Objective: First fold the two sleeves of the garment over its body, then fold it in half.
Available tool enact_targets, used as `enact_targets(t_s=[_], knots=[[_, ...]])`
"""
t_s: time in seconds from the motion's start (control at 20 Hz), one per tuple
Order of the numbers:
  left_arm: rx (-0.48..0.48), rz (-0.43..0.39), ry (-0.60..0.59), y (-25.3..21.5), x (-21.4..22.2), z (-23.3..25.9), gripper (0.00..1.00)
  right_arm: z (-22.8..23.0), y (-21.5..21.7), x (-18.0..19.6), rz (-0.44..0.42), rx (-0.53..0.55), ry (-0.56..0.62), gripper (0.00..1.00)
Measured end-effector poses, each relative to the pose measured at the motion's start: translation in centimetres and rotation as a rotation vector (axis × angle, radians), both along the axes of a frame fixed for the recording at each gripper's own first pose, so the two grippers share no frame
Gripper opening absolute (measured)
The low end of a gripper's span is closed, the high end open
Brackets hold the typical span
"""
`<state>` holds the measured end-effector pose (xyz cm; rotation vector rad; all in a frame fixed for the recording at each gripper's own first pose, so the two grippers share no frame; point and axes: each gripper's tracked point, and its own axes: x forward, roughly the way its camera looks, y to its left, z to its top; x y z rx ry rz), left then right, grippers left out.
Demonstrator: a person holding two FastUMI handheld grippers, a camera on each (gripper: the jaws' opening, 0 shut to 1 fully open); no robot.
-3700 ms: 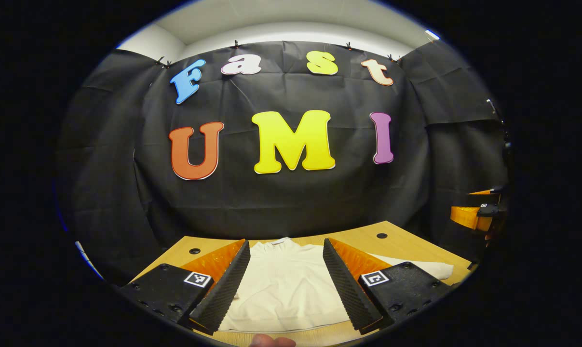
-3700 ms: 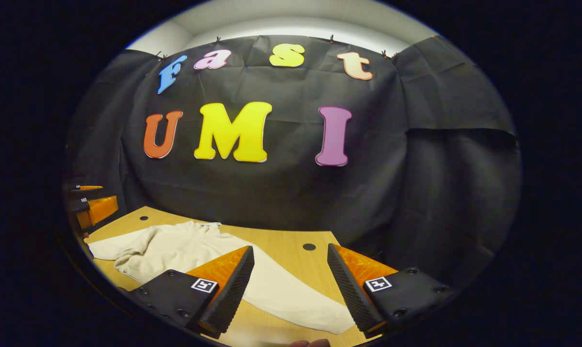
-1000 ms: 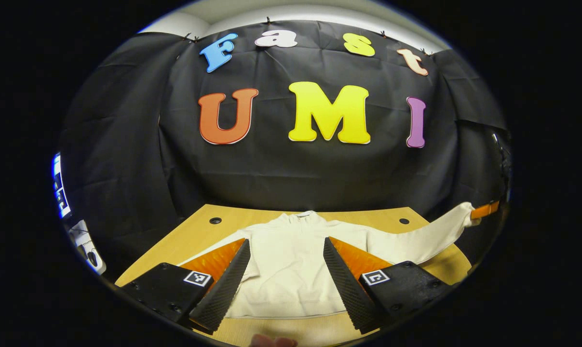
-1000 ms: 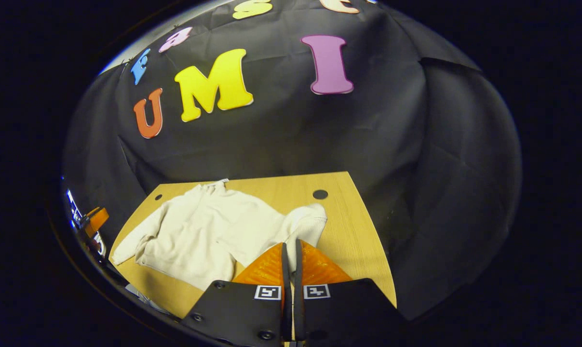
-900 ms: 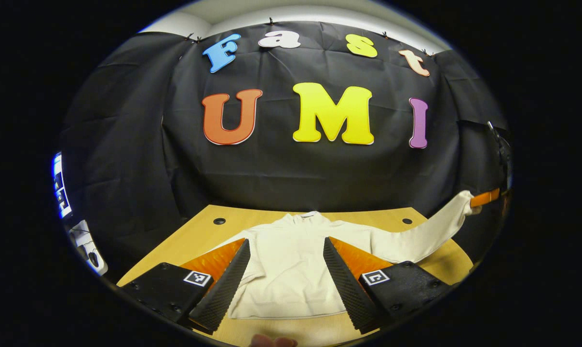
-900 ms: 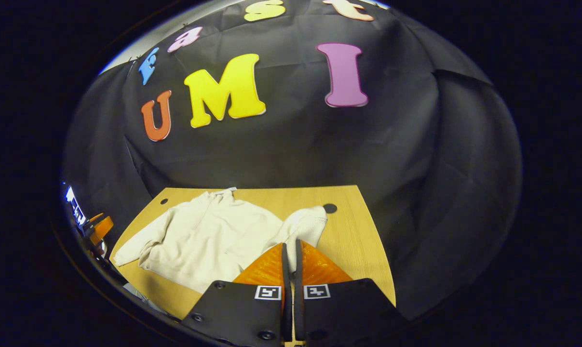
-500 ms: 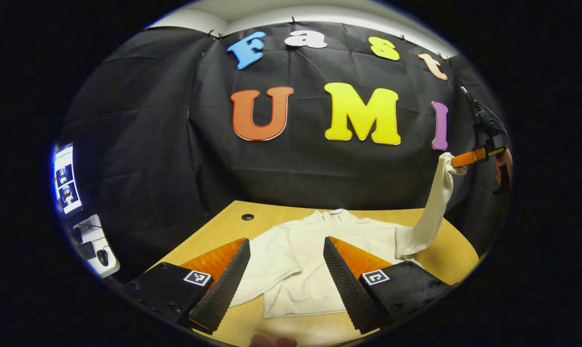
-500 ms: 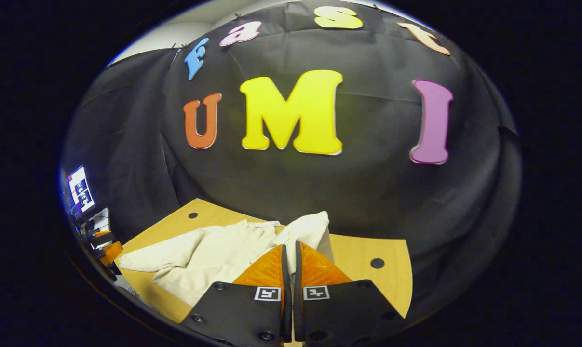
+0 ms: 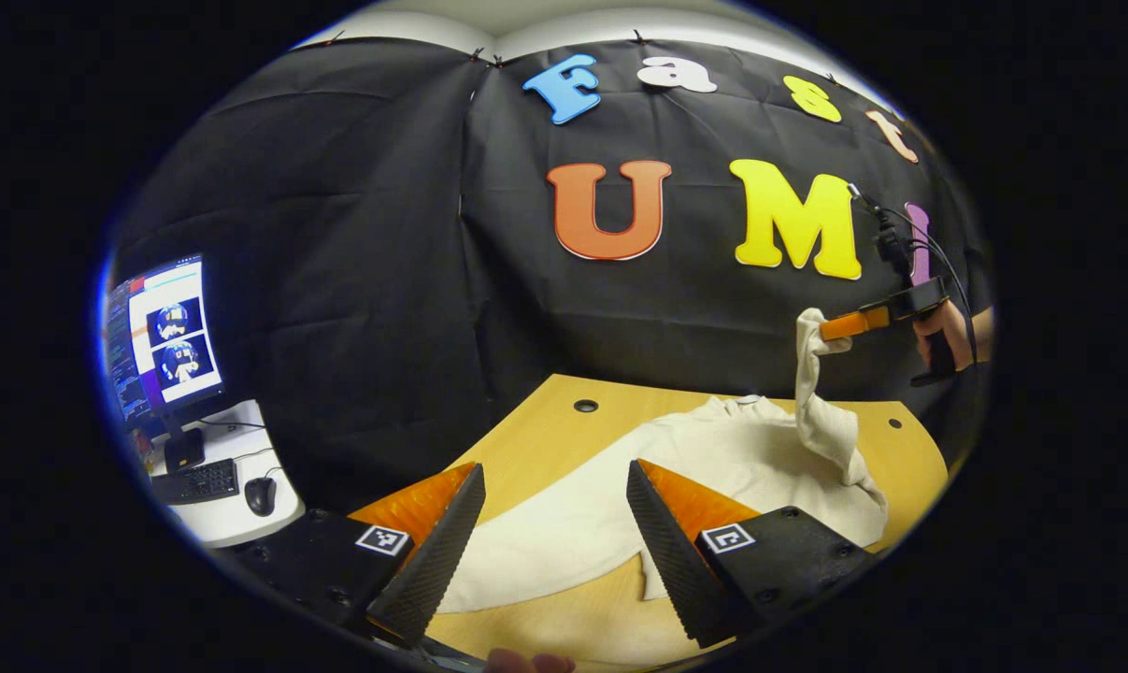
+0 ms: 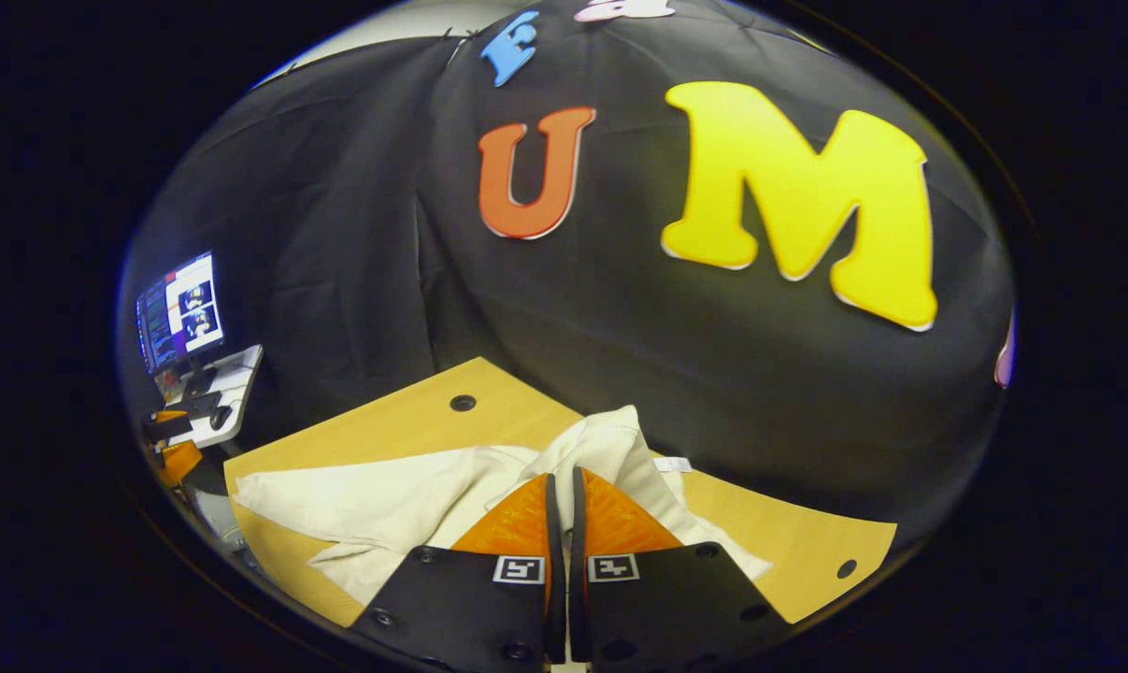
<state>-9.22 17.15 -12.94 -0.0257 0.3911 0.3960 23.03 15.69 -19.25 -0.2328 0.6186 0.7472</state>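
Right sleeve lifted for the first fold. Our right gripper (image 10: 561,495) is pinched on the cuff (image 10: 610,435) of the right sleeve (image 9: 821,411), both fingers pressed together with the cloth between them; in the left gripper view we see it from the side, raised above the table (image 9: 545,430), with the sleeve hanging from it in a twisted column down to the garment (image 9: 713,458). Our left gripper (image 9: 554,523) is wide apart and holds nothing; it hovers low over the near edge of the table, with the left sleeve (image 9: 545,542) lying flat between and beyond its fingers. The garment lies spread on the table, collar toward the wall. A monitor (image 9: 162,341) and a keyboard (image 9: 194,481) stand on a side desk to the left.

Risks, as we judge them:
- The grip is on the cuff's edge only; a quick swing could pull the cloth out, and the sleeve would fall in a heap.
- The sleeve is twisted; laid down so, it would fold bunched, not flat.
- Nothing pins the body; pulling the sleeve across could drag or rumple the garment, perhaps toward the table edge.
- Carrying the cuff too far would overshoot the body onto the left sleeve.
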Motion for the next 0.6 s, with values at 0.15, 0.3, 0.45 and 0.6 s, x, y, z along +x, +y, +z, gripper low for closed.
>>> enact_targets(t_s=[0.15, 0.3, 0.45, 0.6], knots=[[-0.003, 0.045, 0.025, 2.0, -1.7, -1.0, 0.98, -6.2, 5.2, -1.0, 0.107, -0.067, 0.055, 0.02], [-0.011, 0.086, 0.048, 3.5, -2.8, -1.9, 0.98, -10.8, 9.5, -2.0, 0.201, -0.120, 0.075, 0.02], [-0.018, 0.114, 0.074, 4.8, -3.6, -2.8, 0.98, -15.4, 12.3, -2.1, 0.233, -0.188, 0.095, 0.02], [-0.010, 0.119, 0.088, 5.7, -4.0, -3.2, 0.97, -18.5, 13.3, -1.9, 0.193, -0.206, 0.134, 0.04]])
